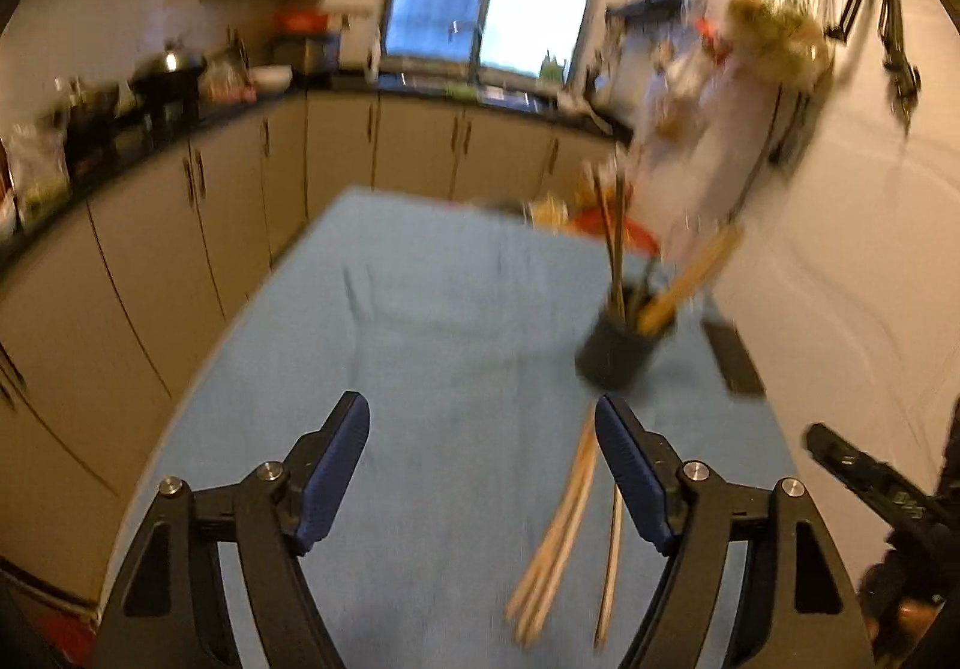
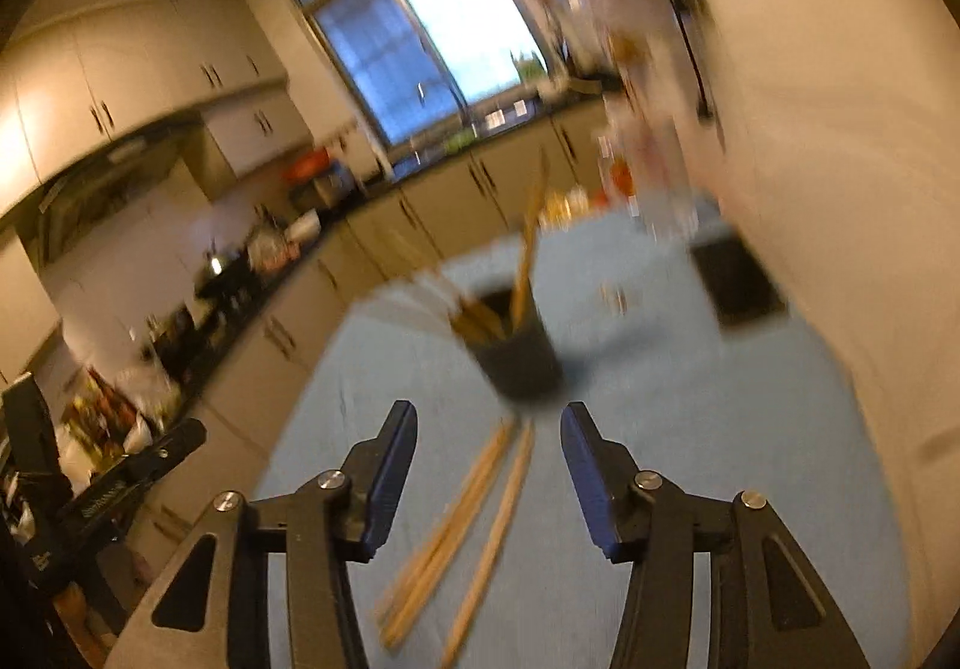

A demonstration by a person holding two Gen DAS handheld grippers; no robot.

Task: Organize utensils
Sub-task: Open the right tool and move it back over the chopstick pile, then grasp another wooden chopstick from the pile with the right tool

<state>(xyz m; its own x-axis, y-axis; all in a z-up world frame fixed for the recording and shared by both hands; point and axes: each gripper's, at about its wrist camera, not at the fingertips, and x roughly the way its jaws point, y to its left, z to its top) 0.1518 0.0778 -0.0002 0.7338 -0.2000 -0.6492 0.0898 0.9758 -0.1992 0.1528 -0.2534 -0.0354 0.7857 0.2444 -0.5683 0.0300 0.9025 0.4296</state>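
Observation:
Several wooden chopsticks [image 1: 564,537] lie loose on the blue cloth of the table [image 1: 420,309], just in front of my left gripper's right finger. My left gripper [image 1: 480,411] is open and holds nothing. Beyond it stands a black holder [image 1: 624,345] with chopsticks and a wooden utensil upright in it. In the right wrist view the same loose chopsticks [image 2: 462,537] lie between and below the open, empty jaws of my right gripper [image 2: 489,417], with the holder [image 2: 522,363] just ahead. Both views are blurred.
A flat black object [image 1: 735,357] lies on the cloth by the right wall. Bags hang on that wall [image 1: 774,39]. Cabinets and a cluttered counter [image 1: 150,87] run along the left and far side. Orange items sit past the table's far end.

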